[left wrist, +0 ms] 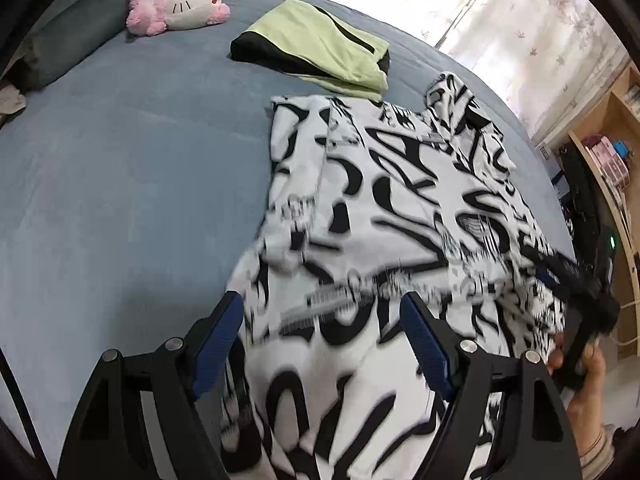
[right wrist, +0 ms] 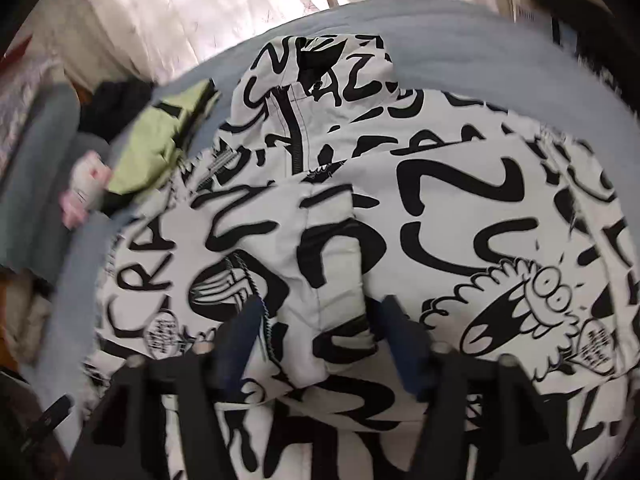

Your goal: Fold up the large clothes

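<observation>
Across the right half of the blue bed [left wrist: 120, 168] lies your black-and-white printed jacket [left wrist: 400, 208], partly folded, its collar at the far end. Your left gripper [left wrist: 320, 344] hovers over its near hem with fingers [left wrist: 218, 344] spread and nothing between them. Your right gripper [right wrist: 316, 344] has its fingers [right wrist: 396, 340] released too, straddling a raised fold of the jacket without pinching it. Far beyond sit a folded green garment [left wrist: 320, 44] and a pink plush toy [left wrist: 180, 4].
</observation>
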### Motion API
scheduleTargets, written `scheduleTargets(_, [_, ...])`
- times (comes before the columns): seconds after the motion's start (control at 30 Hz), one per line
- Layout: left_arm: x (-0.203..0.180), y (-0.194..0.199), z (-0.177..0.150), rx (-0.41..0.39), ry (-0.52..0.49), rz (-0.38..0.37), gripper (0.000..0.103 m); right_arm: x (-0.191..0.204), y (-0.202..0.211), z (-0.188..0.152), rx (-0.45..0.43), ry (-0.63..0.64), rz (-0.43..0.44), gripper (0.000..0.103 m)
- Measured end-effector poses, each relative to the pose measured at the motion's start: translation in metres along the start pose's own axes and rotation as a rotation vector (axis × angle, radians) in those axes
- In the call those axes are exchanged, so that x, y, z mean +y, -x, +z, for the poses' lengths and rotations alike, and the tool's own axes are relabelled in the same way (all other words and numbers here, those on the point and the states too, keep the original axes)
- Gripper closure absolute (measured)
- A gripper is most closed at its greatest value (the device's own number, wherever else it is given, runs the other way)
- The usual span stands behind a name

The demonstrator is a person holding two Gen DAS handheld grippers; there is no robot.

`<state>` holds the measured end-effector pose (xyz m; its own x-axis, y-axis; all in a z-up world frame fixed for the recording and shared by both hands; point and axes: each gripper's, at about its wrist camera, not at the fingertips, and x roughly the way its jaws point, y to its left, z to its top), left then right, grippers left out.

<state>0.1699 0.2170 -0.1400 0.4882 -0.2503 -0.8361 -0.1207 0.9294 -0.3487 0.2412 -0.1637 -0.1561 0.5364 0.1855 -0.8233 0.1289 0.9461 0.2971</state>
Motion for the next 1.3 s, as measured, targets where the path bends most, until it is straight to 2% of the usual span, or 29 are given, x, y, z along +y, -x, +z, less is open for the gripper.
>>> scheduleTargets(0.23, [0.006,-0.041,0.062,0.043,0.038,0.049,0.024,0.002,-0.007,0.013,0.026,0.015,0.01,0.039])
scheduleTargets(0.47, [0.029,-0.106,0.111,0.124,0.095,0.096,0.024,-0.001,-0.021,0.025,0.032,0.013,0.023,0.039])
scheduleTargets(0.57, [0.036,-0.129,0.119,0.158,0.118,0.063,0.024,0.002,-0.028,0.032,0.027,0.035,0.017,0.039])
scheduleTargets(0.67, [0.033,-0.135,0.127,0.143,0.105,0.037,0.024,0.003,-0.036,0.037,0.031,0.049,0.009,0.039])
scheduleTargets(0.87, [0.017,-0.144,0.134,0.145,0.069,-0.066,0.024,0.004,-0.047,0.042,0.016,0.052,0.016,0.039])
scheduleTargets(0.93, [0.011,-0.148,0.133,0.142,0.053,-0.046,0.024,0.007,-0.049,0.041,0.004,0.068,0.003,0.039])
scheduleTargets(0.97, [0.007,-0.15,0.132,0.13,0.031,-0.02,0.027,0.008,-0.05,0.041,-0.004,0.078,-0.009,0.042])
scheduleTargets(1.0, [0.002,-0.15,0.131,0.118,0.011,0.006,0.036,0.011,-0.05,0.039,-0.012,0.092,-0.02,0.045])
scheduleTargets(1.07, [-0.008,-0.153,0.128,0.099,-0.049,0.084,0.054,0.015,-0.051,0.039,-0.025,0.12,-0.065,0.07])
scheduleTargets(1.1, [-0.011,-0.153,0.128,0.092,-0.06,0.101,0.068,0.017,-0.051,0.039,-0.034,0.134,-0.078,0.075])
scheduleTargets(1.13, [-0.014,-0.151,0.127,0.073,-0.067,0.118,0.076,0.018,-0.049,0.04,-0.044,0.145,-0.076,0.088])
scheduleTargets(1.2, [-0.017,-0.147,0.126,0.04,-0.052,0.15,0.084,0.024,-0.044,0.044,-0.074,0.169,-0.066,0.089])
scheduleTargets(1.3, [-0.015,-0.141,0.123,-0.016,-0.028,0.167,0.089,0.035,-0.03,0.05,-0.155,0.21,-0.052,0.09])
